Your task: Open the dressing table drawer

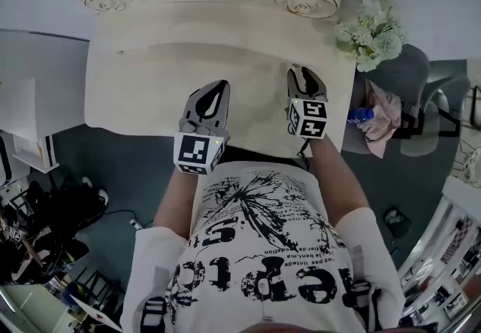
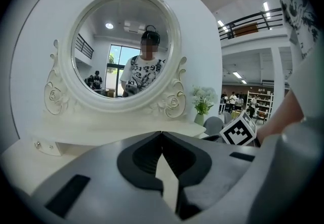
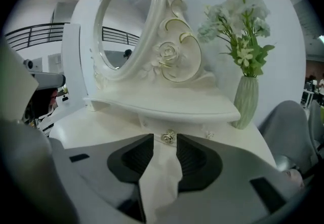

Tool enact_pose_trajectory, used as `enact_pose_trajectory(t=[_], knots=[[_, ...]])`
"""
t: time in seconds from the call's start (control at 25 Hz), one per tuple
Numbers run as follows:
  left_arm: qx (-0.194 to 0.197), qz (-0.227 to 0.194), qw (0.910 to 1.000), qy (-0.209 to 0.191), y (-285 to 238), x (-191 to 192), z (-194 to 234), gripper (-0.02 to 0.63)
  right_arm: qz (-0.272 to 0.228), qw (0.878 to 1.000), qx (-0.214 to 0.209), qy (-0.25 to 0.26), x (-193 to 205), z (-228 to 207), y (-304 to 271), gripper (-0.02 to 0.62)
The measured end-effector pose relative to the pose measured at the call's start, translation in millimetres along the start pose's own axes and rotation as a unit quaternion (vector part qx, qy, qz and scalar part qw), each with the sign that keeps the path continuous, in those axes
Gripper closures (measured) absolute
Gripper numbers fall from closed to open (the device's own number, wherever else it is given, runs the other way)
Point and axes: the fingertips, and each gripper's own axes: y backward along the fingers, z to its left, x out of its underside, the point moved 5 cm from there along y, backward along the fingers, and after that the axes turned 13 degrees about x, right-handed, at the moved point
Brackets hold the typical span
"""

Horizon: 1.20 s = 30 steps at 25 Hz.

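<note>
Cream-white and carved, the dressing table (image 1: 150, 83) filled the scene, and its oval mirror (image 3: 121, 26) serves as the fixed mark. A narrow shelf (image 3: 167, 104) ran across below the mirror. Tucked under that shelf, beneath the mirror's right-hand rose scroll, sat the shallow drawer (image 3: 187, 128), its front running side to side. Its small metal knob (image 3: 168, 137) stood proud toward the person.

The right gripper (image 3: 165, 135) pointed straight at that knob with its jaws apart and nothing in them. The knob showed in the gap at the tips, dead ahead, with no pad pressing on it. Whether the tips had drawn level with it could not be told. The left gripper (image 2: 162, 134) had its jaws closed tip to tip on nothing, and it faced the mirror's middle, away from that knob.

By my judgement the right hand was the nearer one. The coming move rested on the knob staying centred between those pads, and the pull would then run back along the gripper's own line, square to the drawer front.

A vase of pale flowers (image 3: 243, 41) stood right of the mirror. For writing, only the bold black print on the person's shirt (image 1: 255, 249) showed, upside down and too distorted to read. The grippers' cubes bore square patterns and no words, and the table showed no brand.
</note>
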Motion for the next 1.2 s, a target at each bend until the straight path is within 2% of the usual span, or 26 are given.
enact_pose_trajectory(t=[0.24, 0.52, 1.2], knots=[[0.000, 0.006, 1.0000, 0.007, -8.0, 2.8, 22.3, 0.588, 0.017, 1.000, 0.018, -0.013, 0.7, 0.0, -17.3, 0.460], [0.014, 0.013, 0.9998, 0.009, -13.4, 4.6, 20.6, 0.588, 0.028, 0.999, 0.044, -0.015, -2.3, 1.7, -21.6, 0.488], [0.038, 0.005, 0.9992, 0.010, -6.9, 7.3, -0.8, 0.588, 0.041, 0.999, 0.032, -0.016, 19.1, 10.1, 8.4, 0.490]])
